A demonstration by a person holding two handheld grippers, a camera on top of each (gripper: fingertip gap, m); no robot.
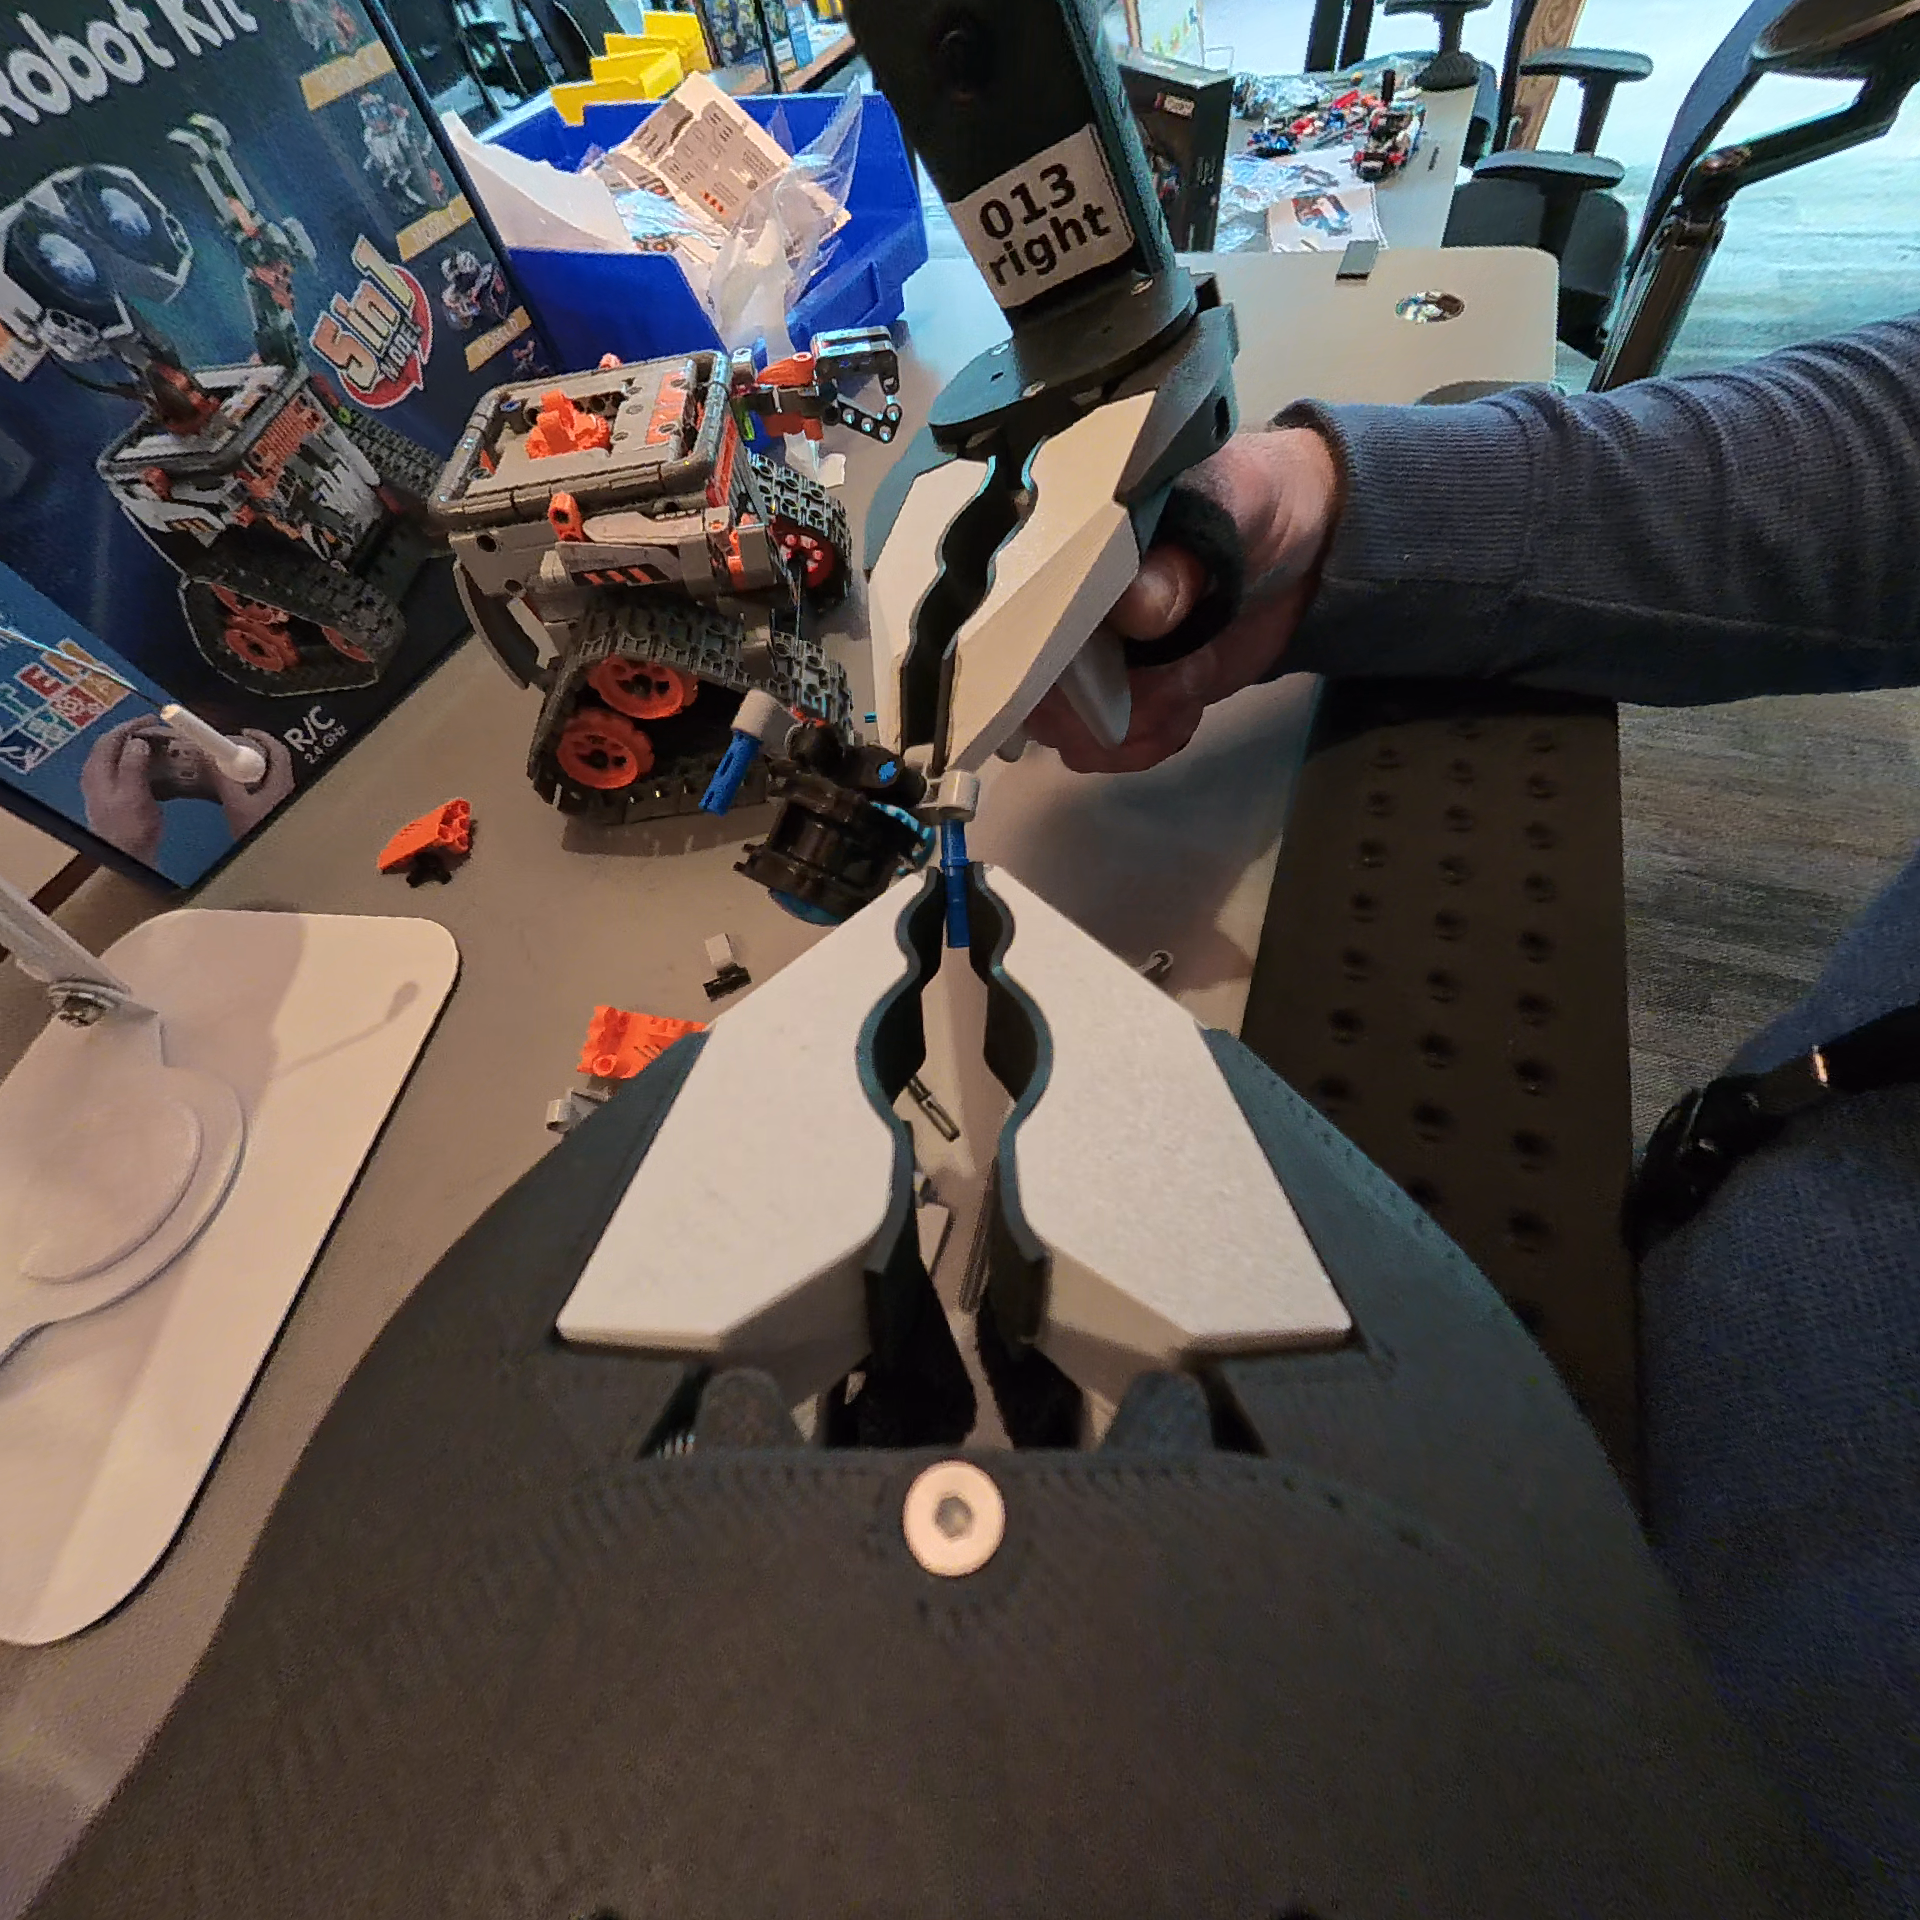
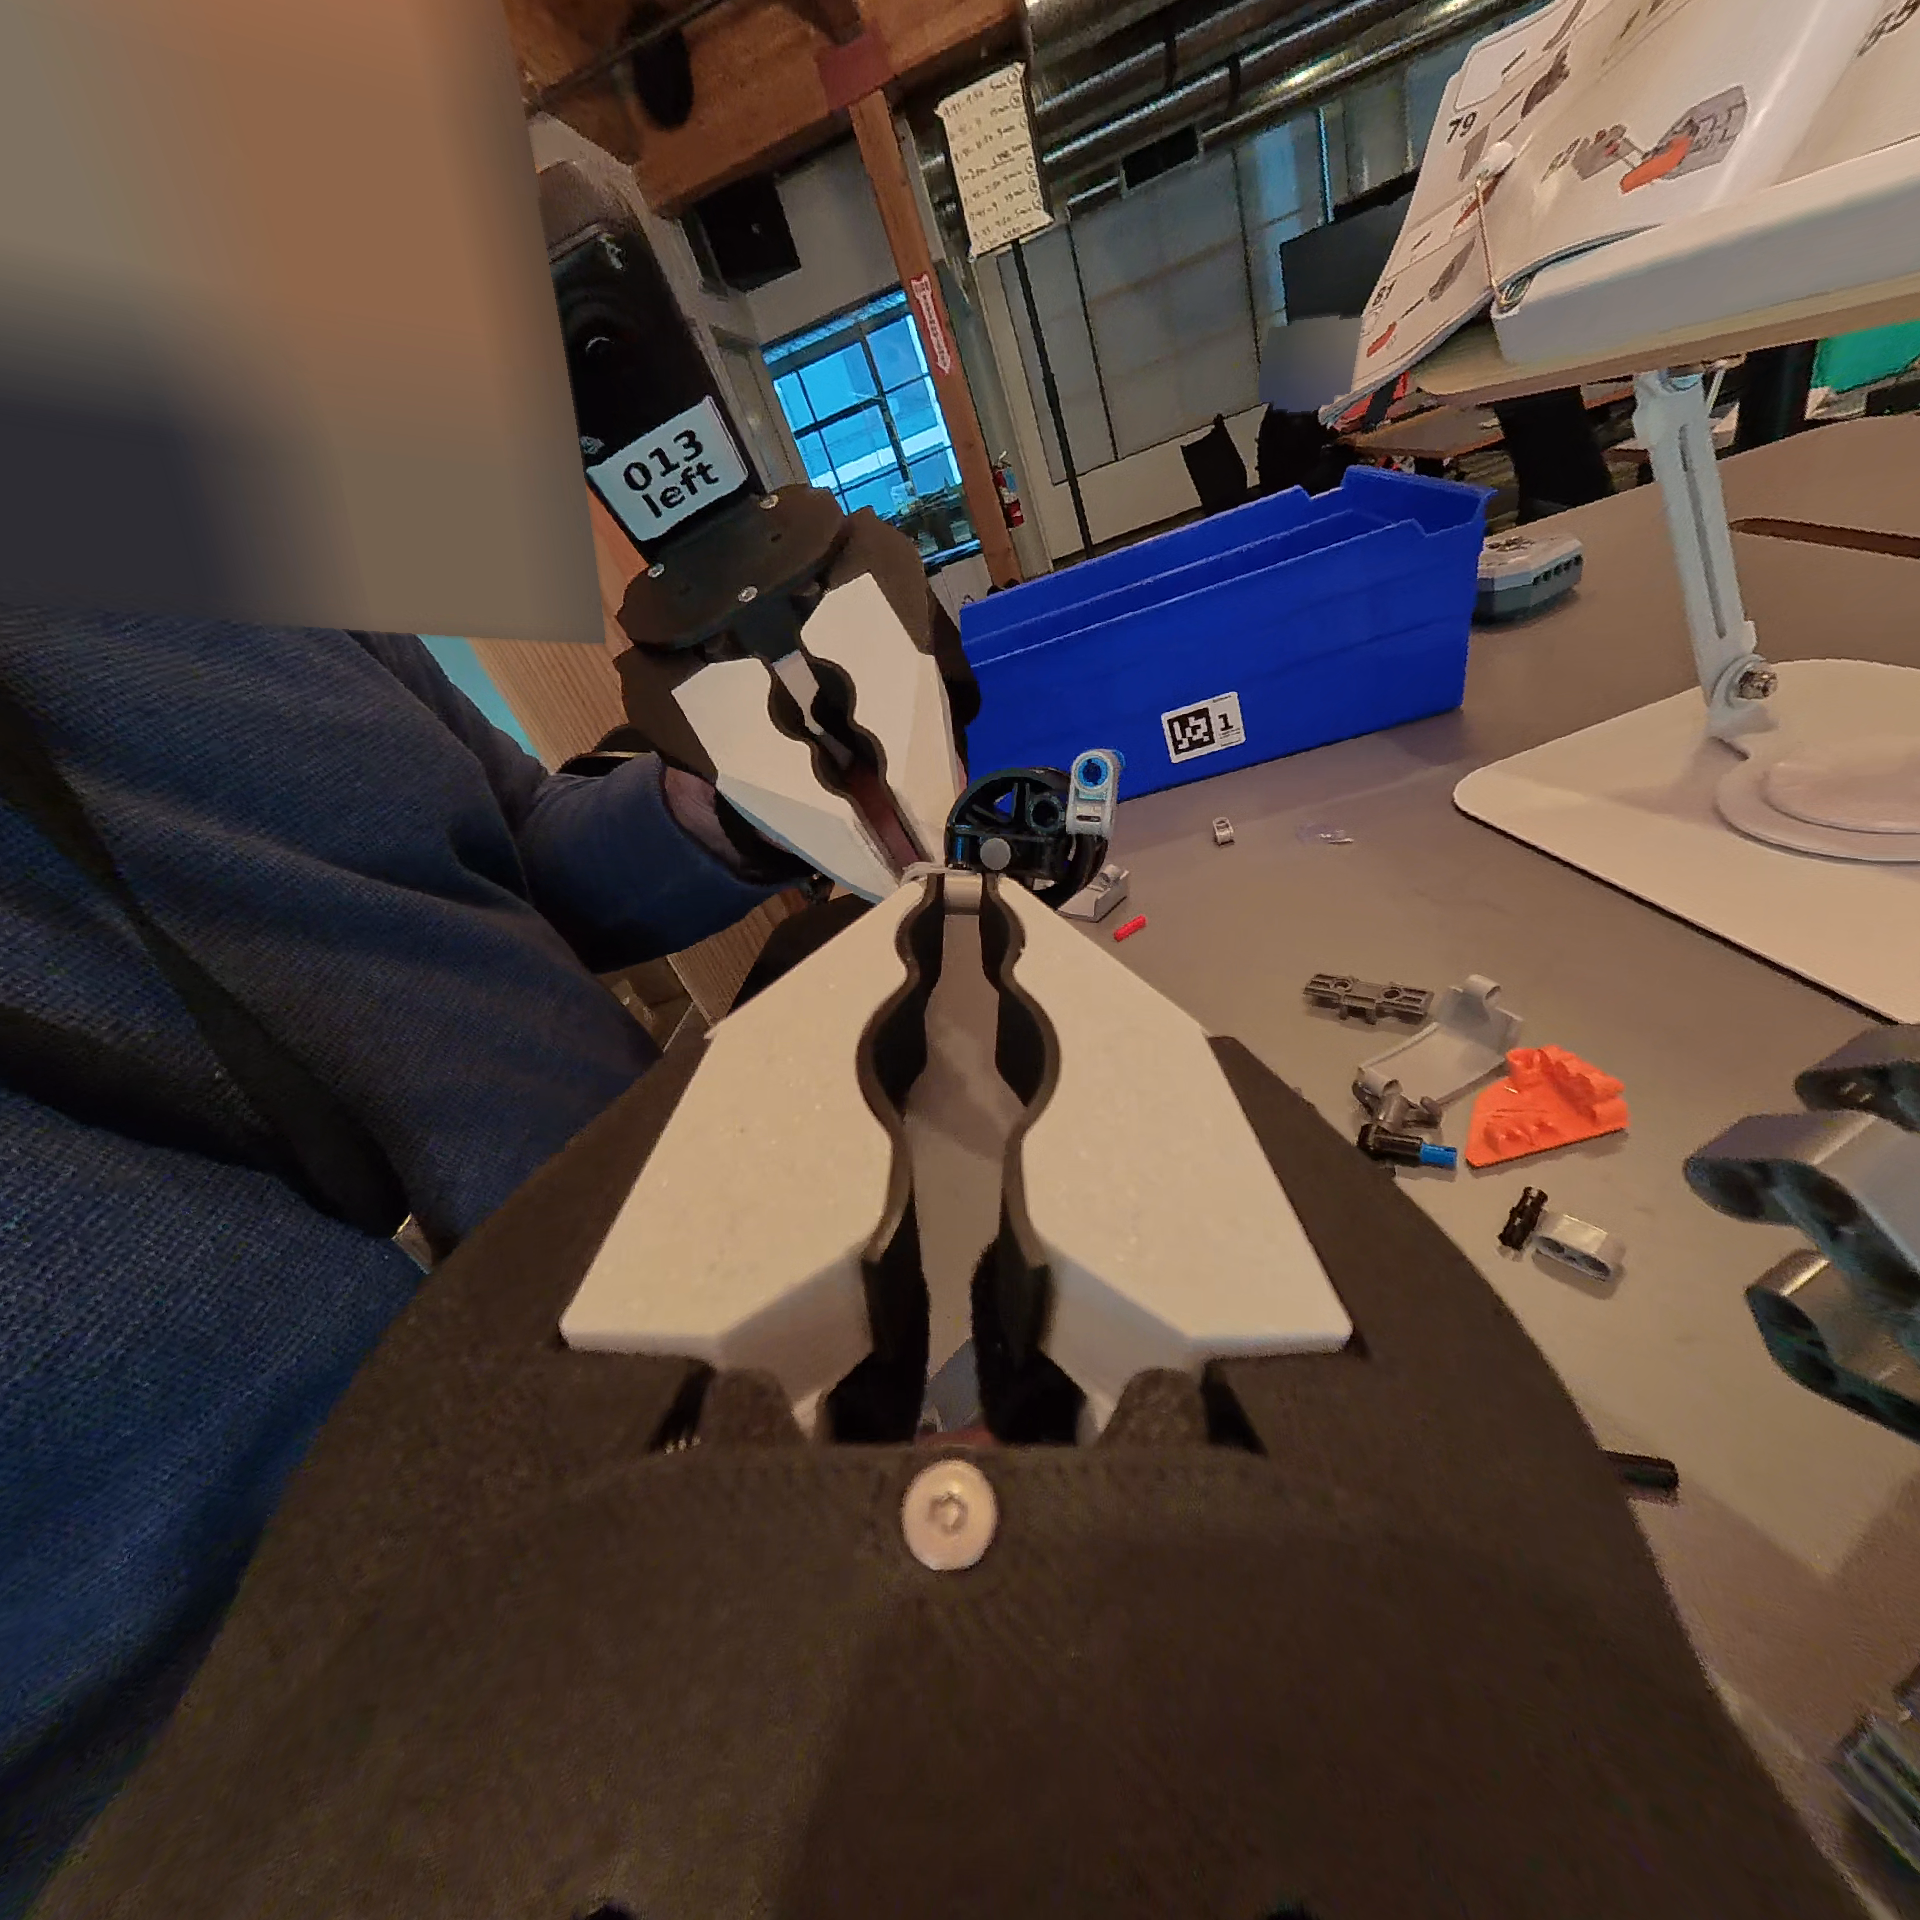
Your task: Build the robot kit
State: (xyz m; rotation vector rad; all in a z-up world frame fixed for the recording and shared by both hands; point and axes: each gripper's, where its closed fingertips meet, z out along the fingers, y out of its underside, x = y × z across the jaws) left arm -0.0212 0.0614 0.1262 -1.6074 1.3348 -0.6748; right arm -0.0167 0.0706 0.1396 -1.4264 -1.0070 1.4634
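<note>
While the small black wheel assembly (image 1: 831, 831) hangs in the air just above the grey table (image 1: 499, 935), everything hinges on the blue pin (image 1: 956, 899) that runs between the two claws. That pin's long axis lies straight along the left gripper (image 1: 951, 883), whose fingers are drawn narrow and pinch the pin at their very tips. At the pin's far end sits a pale grey connector (image 1: 954, 792), and the right gripper (image 1: 940, 774) comes down on it from above, pinched narrow onto it too, so the two tools meet almost tip to tip. From the right wrist view the same cluster shows as a black spoked wheel (image 2: 1013, 821) with a grey-and-blue piece (image 2: 1091, 792) standing up on it, directly beyond the right gripper's tips (image 2: 961, 881). Both claws are equally near the assembly; neither has slack. Beyond the assembly stands the tracked robot model (image 1: 665, 582), close enough that its tread nearly touches the wheel, leaving little room on that side. Toward the person's sleeve (image 1: 1621, 520) the table edge is close and a dark perforated chair seat (image 1: 1455, 987) lies past it. On the side of the assembly away from the chair, loose orange pieces (image 1: 426, 836) lie scattered, and farther still a white stand base (image 1: 208, 1195).
</note>
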